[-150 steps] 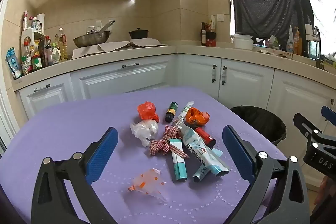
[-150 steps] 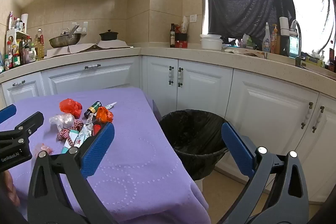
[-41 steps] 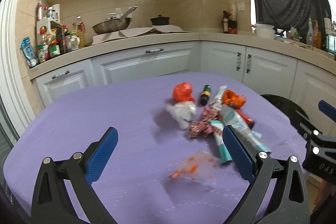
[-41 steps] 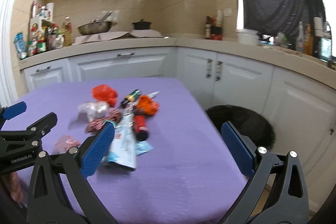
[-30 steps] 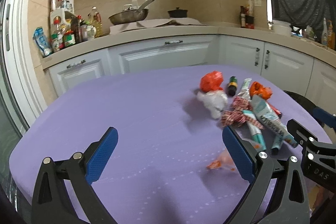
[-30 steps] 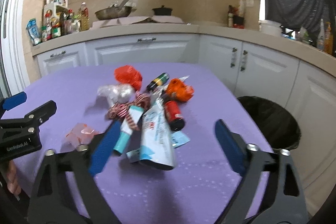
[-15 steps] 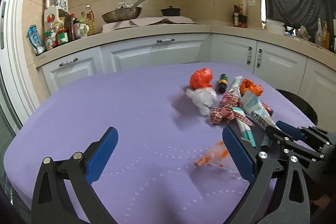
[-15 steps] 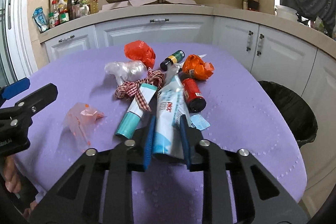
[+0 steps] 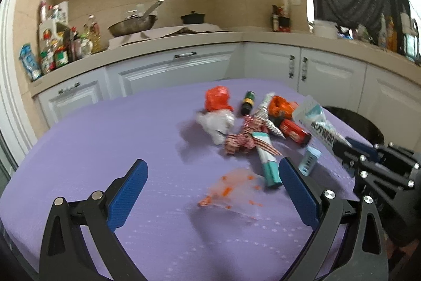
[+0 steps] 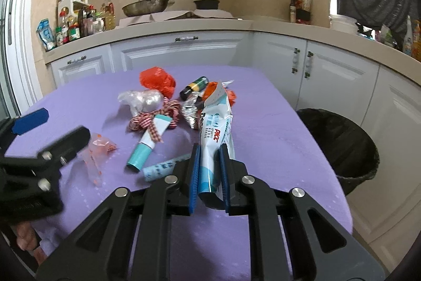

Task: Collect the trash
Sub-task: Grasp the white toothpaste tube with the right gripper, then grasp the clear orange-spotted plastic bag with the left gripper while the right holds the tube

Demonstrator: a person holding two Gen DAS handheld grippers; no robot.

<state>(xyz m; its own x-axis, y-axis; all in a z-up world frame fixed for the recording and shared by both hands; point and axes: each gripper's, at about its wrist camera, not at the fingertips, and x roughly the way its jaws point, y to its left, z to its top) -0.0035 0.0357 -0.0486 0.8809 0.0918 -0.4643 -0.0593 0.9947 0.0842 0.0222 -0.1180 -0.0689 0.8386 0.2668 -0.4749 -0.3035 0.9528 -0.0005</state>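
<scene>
The right gripper is clamped on the lower end of a white-and-teal pouch, which is raised at a tilt over the purple worktop. Just left of its fingers a pale blue sachet and a teal tube are seen lying flat, the tube crossed by a red checked ribbon. Behind the pouch are found a silver foil wrapper, an orange bag, a small dark bottle, a red bag and a clear crumpled bag. A black-lined bin stands beside the worktop to the right. The left gripper is held with fingers wide apart over a clear wrapper with orange specks
</scene>
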